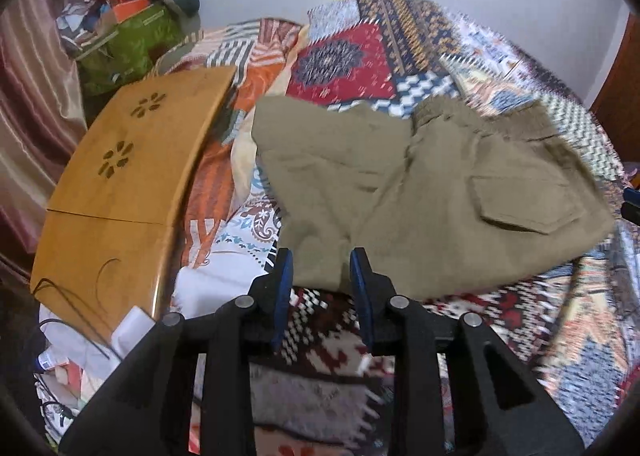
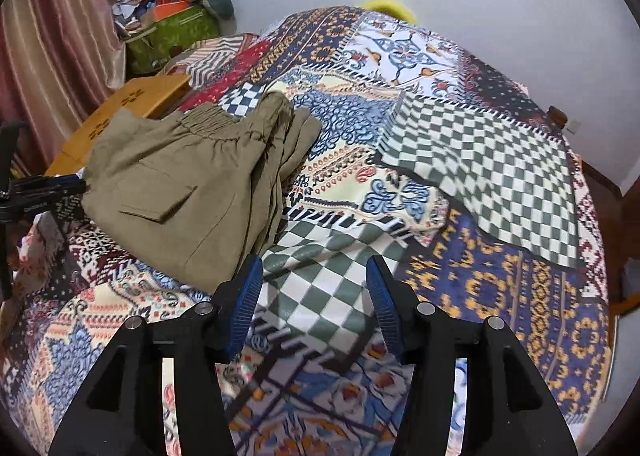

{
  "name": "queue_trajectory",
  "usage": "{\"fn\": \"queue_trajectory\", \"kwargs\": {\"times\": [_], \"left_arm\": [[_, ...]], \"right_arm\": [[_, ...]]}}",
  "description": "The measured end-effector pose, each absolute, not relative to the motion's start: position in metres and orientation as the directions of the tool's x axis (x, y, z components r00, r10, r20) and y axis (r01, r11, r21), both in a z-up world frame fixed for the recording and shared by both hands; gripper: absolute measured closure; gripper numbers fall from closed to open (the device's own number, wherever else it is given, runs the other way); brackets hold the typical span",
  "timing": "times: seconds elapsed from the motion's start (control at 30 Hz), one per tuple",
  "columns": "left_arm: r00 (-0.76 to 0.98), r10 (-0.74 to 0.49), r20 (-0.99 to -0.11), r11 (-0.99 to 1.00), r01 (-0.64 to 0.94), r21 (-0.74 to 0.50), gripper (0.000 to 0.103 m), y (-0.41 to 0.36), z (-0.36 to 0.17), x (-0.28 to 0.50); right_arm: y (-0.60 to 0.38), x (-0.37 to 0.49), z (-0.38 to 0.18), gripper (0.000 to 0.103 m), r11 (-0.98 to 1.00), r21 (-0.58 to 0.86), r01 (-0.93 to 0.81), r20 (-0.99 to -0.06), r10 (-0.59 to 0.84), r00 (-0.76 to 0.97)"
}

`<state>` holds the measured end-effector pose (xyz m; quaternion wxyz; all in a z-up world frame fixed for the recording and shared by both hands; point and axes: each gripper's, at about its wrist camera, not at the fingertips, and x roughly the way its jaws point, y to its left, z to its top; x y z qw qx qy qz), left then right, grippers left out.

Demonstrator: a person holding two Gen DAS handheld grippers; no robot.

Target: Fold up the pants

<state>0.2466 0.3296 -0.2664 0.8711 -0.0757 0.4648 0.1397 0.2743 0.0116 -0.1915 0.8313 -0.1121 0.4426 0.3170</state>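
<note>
The olive-khaki pants [image 1: 432, 192] lie folded in a compact stack on the patchwork bedspread [image 1: 520, 336], flap pocket on top. In the right wrist view the pants [image 2: 188, 192] show an elastic waistband at the far end. My left gripper [image 1: 322, 268] is open, its blue pads astride the pants' near edge; whether they touch the cloth I cannot tell. It also shows at the left of the right wrist view [image 2: 76, 182], at the stack's left edge. My right gripper [image 2: 314, 288] is open and empty, over the bedspread [image 2: 480, 184] just right of the pants' near corner.
A wooden lap table [image 1: 120, 192] lies on the bed left of the pants. A green bag with clutter [image 1: 128, 44] and a curtain [image 1: 28, 104] stand at the far left. A white wall is behind the bed. Papers and cables [image 1: 68, 360] lie at the near left.
</note>
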Motion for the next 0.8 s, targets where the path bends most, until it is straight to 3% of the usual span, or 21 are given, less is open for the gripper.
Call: {"fn": "queue_trajectory", "kwargs": {"times": [0.27,0.53,0.8], "left_arm": [[0.67,0.155,-0.726,0.963,-0.268,-0.041,0.073,0.282,-0.18,0.202],[0.839,0.13,-0.528,0.976,-0.203,-0.082,0.073,0.219,-0.076,0.13],[0.928,0.147,-0.341,0.985,-0.171,-0.04,0.07,0.158,-0.012,0.049]], "right_arm": [[0.002,0.227,-0.115,0.053,0.728,0.114,-0.676,-0.691,0.547,0.473],[-0.01,0.159,-0.029,0.053,0.661,0.135,-0.738,-0.496,0.69,0.528],[-0.035,0.084,0.033,0.053,0.613,0.132,-0.779,-0.299,0.774,0.558]]}}
